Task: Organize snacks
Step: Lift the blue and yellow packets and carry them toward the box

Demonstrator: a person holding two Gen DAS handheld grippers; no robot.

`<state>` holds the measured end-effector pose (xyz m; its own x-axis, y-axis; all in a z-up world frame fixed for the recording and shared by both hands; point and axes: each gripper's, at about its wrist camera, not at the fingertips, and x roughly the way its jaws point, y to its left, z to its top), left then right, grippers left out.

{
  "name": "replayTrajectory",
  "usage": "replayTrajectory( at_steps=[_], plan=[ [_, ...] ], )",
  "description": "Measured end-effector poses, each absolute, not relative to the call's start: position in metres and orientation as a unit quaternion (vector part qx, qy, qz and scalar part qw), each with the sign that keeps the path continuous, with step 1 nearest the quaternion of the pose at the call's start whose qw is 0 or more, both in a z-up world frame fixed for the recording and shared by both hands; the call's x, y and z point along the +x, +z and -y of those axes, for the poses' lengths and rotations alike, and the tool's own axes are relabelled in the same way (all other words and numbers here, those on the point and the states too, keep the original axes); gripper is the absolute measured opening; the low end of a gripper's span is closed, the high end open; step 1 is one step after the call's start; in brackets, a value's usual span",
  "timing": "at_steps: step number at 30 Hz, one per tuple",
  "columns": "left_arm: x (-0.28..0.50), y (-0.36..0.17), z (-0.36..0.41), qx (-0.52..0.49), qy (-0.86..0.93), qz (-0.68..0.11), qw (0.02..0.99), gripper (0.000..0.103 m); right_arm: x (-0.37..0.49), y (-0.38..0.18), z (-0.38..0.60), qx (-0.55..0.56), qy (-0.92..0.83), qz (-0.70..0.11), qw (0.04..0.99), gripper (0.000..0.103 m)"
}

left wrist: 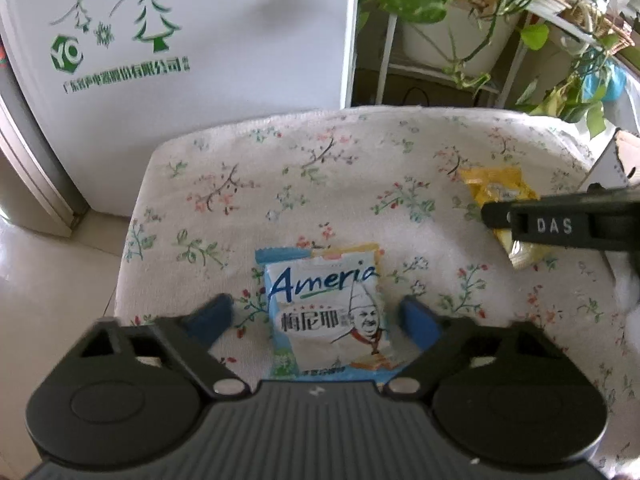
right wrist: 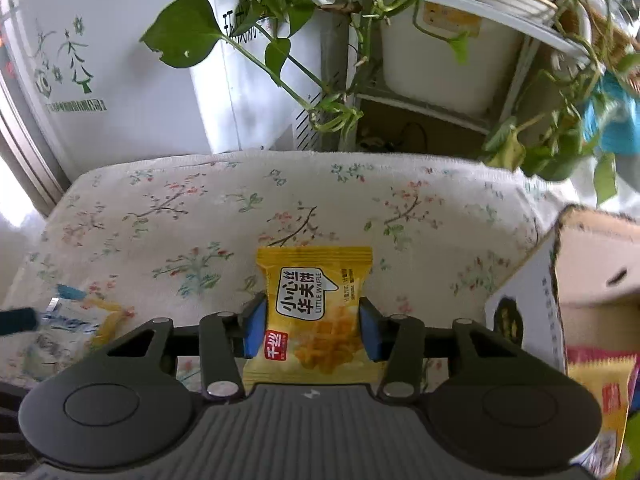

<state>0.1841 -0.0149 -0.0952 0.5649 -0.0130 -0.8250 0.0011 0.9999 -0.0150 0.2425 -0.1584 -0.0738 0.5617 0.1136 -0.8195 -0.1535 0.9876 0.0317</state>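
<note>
Right hand-held gripper [right wrist: 312, 330] pinches the yellow waffle packet [right wrist: 314, 316] across its sides; left hand-held gripper [left wrist: 320, 318] straddles, untouching, the blue Ameria packet [left wrist: 326, 308] at table [left wrist: 280, 184] centre, six o'clock; both likely light, crinkly, crushable; grip edges.

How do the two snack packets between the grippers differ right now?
The Ameria packet is blue and white; the waffle packet is yellow. The left gripper straddles the Ameria packet with gaps showing; the right gripper presses the waffle packet's sides. Both lie on the floral cloth.
</note>
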Motion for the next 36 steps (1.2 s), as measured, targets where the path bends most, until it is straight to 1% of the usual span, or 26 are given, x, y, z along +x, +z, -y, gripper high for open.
replayTrajectory(
  at_steps=[2, 3, 6, 14, 19, 25, 36],
  plan=[
    [0.183, -0.091, 0.013, -0.02, -0.011, -0.466, 0.885, 0.052, 0.234, -0.067, 0.159, -0.006, 0.074, -0.464, 0.883, 0.053],
    [0.183, -0.09, 0.011, -0.033, -0.011, -0.467, 0.883, 0.049, 0.23, -0.064, 0.16, -0.004, 0.073, -0.464, 0.883, 0.053],
    [0.18, -0.087, 0.006, -0.069, -0.009, -0.472, 0.879, 0.049, 0.21, -0.052, 0.156, -0.013, 0.068, -0.468, 0.881, 0.053],
    [0.158, -0.064, 0.008, -0.074, -0.002, -0.457, 0.886, 0.049, 0.16, -0.014, 0.173, 0.04, 0.043, -0.466, 0.883, 0.053],
    [0.137, -0.04, 0.012, -0.077, -0.006, -0.429, 0.9, 0.049, 0.139, 0.0, 0.178, 0.058, 0.05, -0.452, 0.889, 0.053],
    [0.114, -0.028, 0.015, -0.095, -0.002, -0.417, 0.904, 0.049, 0.127, 0.017, 0.181, 0.056, 0.066, -0.427, 0.9, 0.054],
    [0.113, 0.001, 0.023, -0.1, 0.014, -0.359, 0.928, 0.049, 0.111, 0.049, 0.218, 0.042, 0.048, -0.37, 0.927, 0.054]
  ],
)
